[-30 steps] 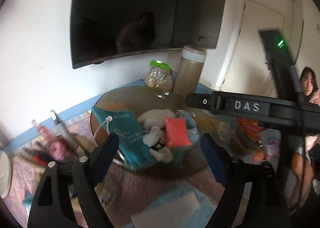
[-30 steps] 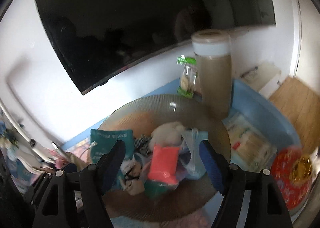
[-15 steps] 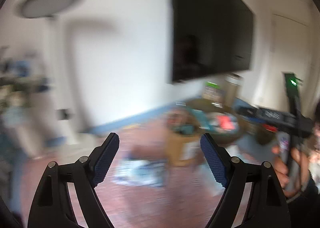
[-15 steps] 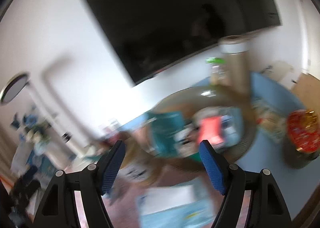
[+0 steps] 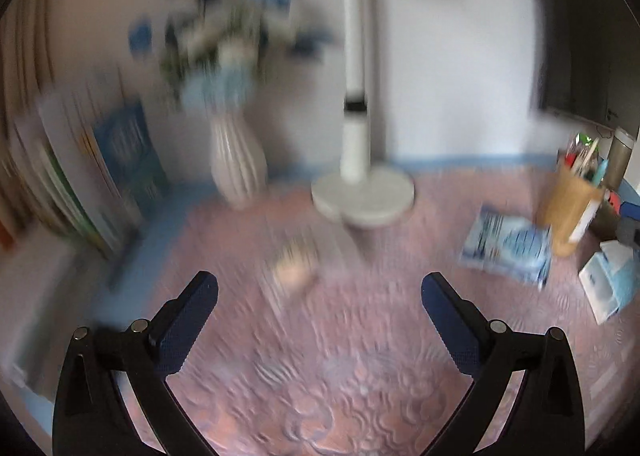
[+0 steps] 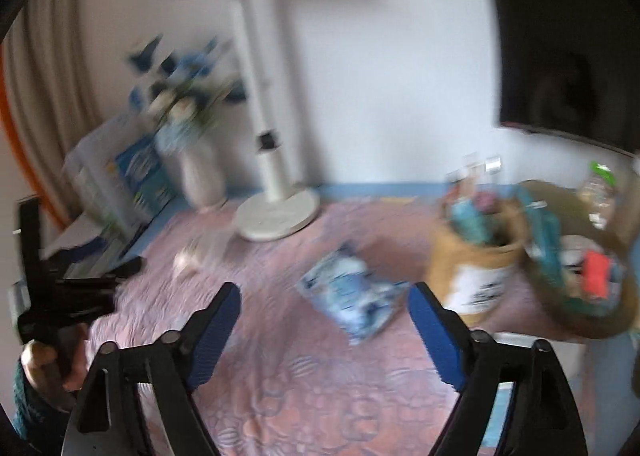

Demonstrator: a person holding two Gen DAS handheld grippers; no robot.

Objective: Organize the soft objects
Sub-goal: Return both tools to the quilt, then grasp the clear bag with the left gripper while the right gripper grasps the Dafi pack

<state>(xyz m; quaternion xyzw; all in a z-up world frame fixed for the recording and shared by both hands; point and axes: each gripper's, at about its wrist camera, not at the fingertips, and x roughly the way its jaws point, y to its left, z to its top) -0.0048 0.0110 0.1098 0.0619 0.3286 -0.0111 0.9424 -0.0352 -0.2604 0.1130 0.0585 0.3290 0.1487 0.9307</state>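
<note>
Pale-blue printed soft pack [image 6: 354, 302] was noted lying flat on the pink quilted bench cover [image 6: 304, 388], just ahead of the right gripper [image 6: 324, 320], beside the brown paper tub [image 6: 476, 268]. Both the right and the left gripper [image 5: 320, 308] were seen with jaws wide apart, empty. Pack was judged light, limp, crinkly and slippery; a pinch across one short edge was considered best.

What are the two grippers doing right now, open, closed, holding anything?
Left gripper: open, fingers wide apart, holding nothing, over the pink mat.
Right gripper: open, holding nothing, pointed toward the blue packet.
</note>
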